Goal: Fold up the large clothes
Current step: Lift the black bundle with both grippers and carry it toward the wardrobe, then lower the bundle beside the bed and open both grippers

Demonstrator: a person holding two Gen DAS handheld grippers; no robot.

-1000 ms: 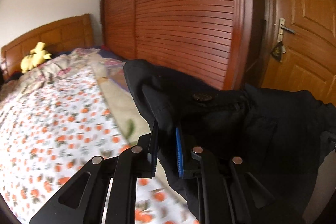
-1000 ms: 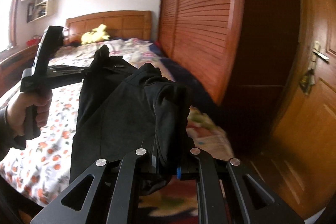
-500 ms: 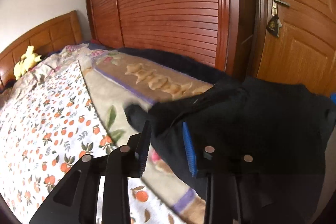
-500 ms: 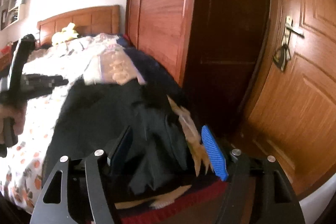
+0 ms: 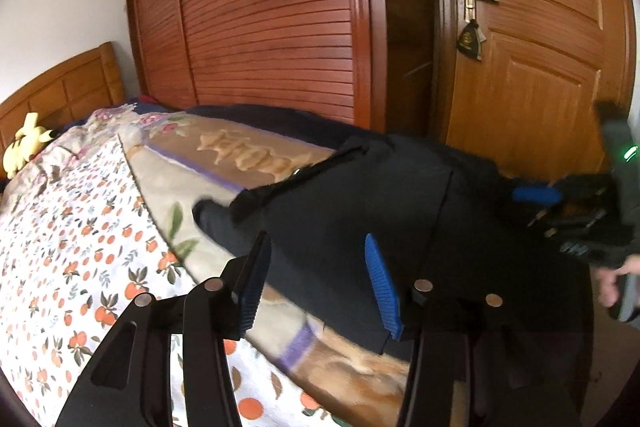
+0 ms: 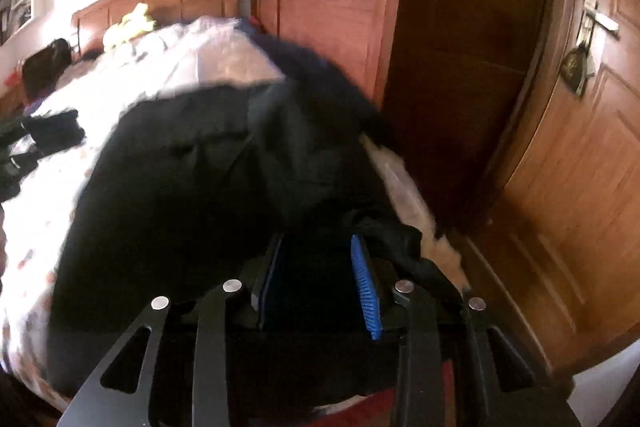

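Observation:
A large black garment (image 5: 400, 195) lies spread over the near corner of the bed, one end reaching toward the floral sheet. My left gripper (image 5: 316, 275) hovers just over its edge. Its jaws are opening, and the blue pads stand apart with cloth below them, not pinched. In the right wrist view the same garment (image 6: 200, 187) fills the middle. My right gripper (image 6: 318, 279) is low over its near hem. Its jaws are closing with dark cloth between the pads, and no pinch shows. The right gripper (image 5: 560, 203) also appears at the garment's far side, held by a hand.
The bed has a floral sheet (image 5: 80, 227) and a beige blanket (image 5: 240, 155) under the garment. A yellow plush toy (image 5: 24, 147) sits by the headboard. A slatted wardrobe (image 5: 260, 7) and a wooden door (image 5: 540, 47) stand close beyond the bed's edge.
Both grippers came down and the garment went from hanging in shut jaws to lying on the bed. The left jaws widened steadily. The right jaws opened wide, then narrowed.

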